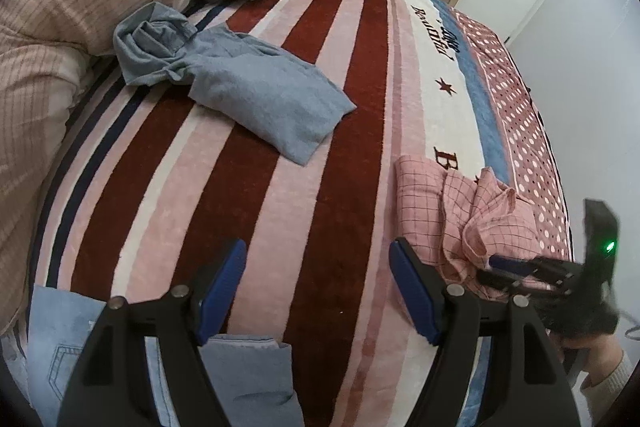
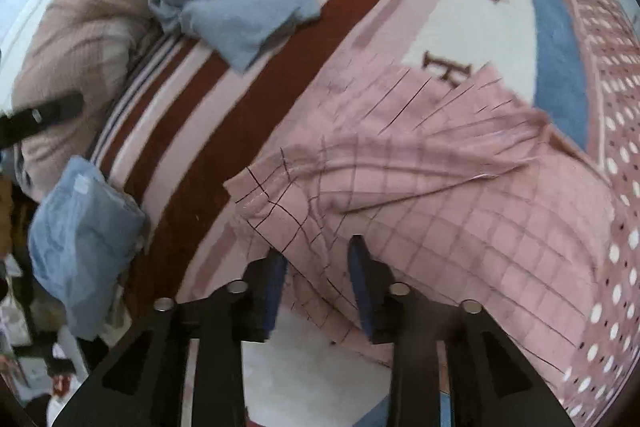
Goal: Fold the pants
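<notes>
The pink checked pants lie bunched on the bed directly ahead of the right tool, whose jaws stand narrowly apart over a fold, pinching nothing. The left tool hangs wide and empty. A shallow bite could catch one layer only, dragging the stack askew.

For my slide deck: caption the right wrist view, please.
Right gripper open over pink checked pants on a striped blanket.
</notes>
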Tool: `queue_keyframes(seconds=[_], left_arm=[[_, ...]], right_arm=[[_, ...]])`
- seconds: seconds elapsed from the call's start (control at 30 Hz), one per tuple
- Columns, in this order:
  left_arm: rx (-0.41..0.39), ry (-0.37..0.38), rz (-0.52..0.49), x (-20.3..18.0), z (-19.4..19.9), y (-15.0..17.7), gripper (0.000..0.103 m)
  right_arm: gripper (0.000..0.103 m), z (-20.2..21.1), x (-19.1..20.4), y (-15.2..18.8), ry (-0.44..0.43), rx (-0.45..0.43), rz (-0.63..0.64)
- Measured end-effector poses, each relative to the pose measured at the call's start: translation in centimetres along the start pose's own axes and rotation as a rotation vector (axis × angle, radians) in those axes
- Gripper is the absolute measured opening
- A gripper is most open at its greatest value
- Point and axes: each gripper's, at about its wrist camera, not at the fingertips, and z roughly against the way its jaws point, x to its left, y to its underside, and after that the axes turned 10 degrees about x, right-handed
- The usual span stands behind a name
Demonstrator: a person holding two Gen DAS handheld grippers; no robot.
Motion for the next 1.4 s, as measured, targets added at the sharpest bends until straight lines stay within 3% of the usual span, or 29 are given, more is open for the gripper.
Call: queue_keyframes(seconds=[0.03,0.1,0.13,0.33,0.57,0.63,0.7,0.77,0.97,1.1,1.27,1.4], left_arm=[[-0.002,0.001,-0.005,-0.2,0.1,-0.1,0.07],[-0.008,0.003,-0.015,-0.6,0.2,-0.3,0.07],[-0.012,0.002,-0.016,-0.8,0.2,-0.4,0.07],[-0.018,-0.003,-0.013,-1.0,0.1,-0.9,0.07],[0.001,-0.005,-0.007,-0.5,-0.7,-1.1,0.07],[0.004,-0.007,-0.009,-0.3,-0.9,-1.3,0.07],[0.005,-0.01,-0.009,-0.2,-1.0,-1.6,0.07],[0.004,-0.008,-0.008,-0.1,-1.1,-1.8,0.07],[-0.004,-0.012,-0.006,0.5,-0.8,-2.3,0.07],[-0.011,-0.01,0.006,1.2,-0.5,-2.3,0.07],[-0.009,-0.013,0.012,1.6,-0.7,-2.2,0.07],[-0.009,-0.011,0.013,1.6,-0.7,-2.2,0.07]], right_arm=[[0.037,0.8,-0.3,0.0,0.0,-0.022,-0.012],[0.055,2.5,-1.3,0.1,-0.005,-0.074,-0.051],[0.057,3.2,-2.1,0.0,-0.007,-0.104,-0.08],[0.057,3.3,-6.7,-1.0,0.029,-0.147,-0.281],[0.056,0.8,-8.9,-2.2,-0.076,-0.163,-0.451],[0.046,0.4,-8.5,-2.6,-0.09,-0.177,-0.442],[0.02,-0.2,-7.9,-3.4,-0.051,-0.184,-0.398],[0.003,-0.8,-7.3,-4.3,-0.009,-0.178,-0.368],[0.002,-0.5,-4.1,-6.8,-0.039,-0.234,-0.244],[0.002,-1.7,-2.4,-8.3,-0.052,-0.212,-0.187],[0.005,-4.0,-1.7,-9.2,-0.084,-0.119,-0.146],[0.018,-3.1,-1.5,-8.6,-0.098,-0.116,-0.15]])
